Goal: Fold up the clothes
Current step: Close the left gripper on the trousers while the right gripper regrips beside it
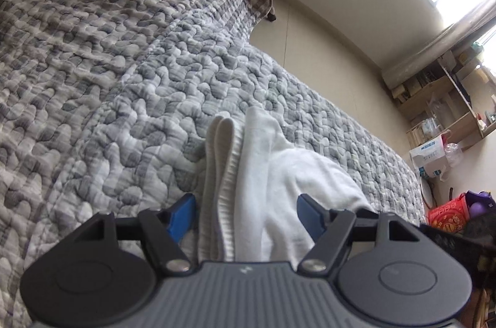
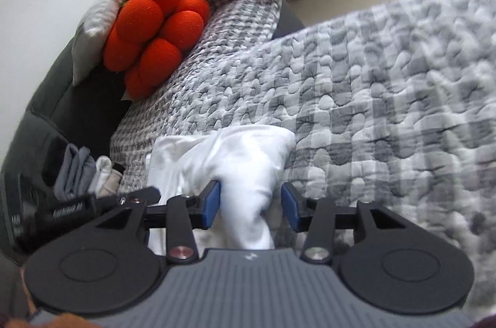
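Bed covered by a quilted spread (image 1: 124, 64), grey-and-white check, surface puckered into pebble-like bumps. It fills most of both views.

Left gripper (image 1: 245, 214): black hinged arms on a ribbed grey body, blue flat pads (image 1: 181, 216). Jaws stand apart. Between them lies the white garment (image 1: 263, 172), soft knit, bunched and partly folded. On its left runs a ribbed band doubled into two rounded lobes at the far end; to the right the cloth is smooth and swells into a rounded mound. The pads sit either side of the cloth without pinching it; whether the right pad touches the mound cannot be told.

Right gripper (image 2: 251, 205): same build, blue pads (image 2: 212, 205), jaws apart. The white garment (image 2: 235, 160) sits between them here too, a thick creased wad narrowing to a roll that runs back under the gripper body. The left pad is against or just beside the cloth; the right pad stands clear with quilt showing in the gap. The picture is blurred on the right side.

Far left on the bed: an orange plush cushion (image 2: 155, 30), clustered round lobes, fuzzy nap, leaning on a pale ribbed pillow (image 2: 111, 5). Near left, off the bed edge: small folded cloths (image 2: 80, 169), grey and off-white, standing in a row.
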A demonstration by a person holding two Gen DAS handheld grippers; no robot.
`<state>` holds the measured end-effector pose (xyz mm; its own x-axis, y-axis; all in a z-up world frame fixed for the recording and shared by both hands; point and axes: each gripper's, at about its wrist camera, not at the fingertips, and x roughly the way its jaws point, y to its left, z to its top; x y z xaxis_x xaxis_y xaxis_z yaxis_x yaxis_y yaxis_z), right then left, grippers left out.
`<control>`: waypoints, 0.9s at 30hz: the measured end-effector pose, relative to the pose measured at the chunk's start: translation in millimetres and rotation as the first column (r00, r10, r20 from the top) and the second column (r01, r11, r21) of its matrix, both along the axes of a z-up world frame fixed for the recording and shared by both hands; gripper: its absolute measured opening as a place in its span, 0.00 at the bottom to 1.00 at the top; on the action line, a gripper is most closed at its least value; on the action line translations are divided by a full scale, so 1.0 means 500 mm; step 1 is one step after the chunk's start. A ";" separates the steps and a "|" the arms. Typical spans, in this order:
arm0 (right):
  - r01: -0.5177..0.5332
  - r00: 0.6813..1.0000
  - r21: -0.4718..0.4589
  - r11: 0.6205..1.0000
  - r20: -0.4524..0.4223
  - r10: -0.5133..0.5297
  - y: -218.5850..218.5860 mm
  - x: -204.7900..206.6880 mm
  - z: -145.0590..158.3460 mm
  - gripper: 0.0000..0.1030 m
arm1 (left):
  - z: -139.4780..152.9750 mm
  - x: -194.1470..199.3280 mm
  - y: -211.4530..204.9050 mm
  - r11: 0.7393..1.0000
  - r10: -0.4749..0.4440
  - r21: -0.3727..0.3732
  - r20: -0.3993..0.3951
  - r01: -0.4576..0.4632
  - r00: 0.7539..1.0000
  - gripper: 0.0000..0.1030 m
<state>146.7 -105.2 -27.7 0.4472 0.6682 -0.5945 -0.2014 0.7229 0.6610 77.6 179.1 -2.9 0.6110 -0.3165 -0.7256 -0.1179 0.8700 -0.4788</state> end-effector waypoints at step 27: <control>-0.024 0.996 0.006 1.000 0.091 0.024 -0.021 -0.020 -0.006 0.47 | -0.019 -0.005 0.003 0.997 -0.008 -0.070 0.050 0.011 0.999 0.43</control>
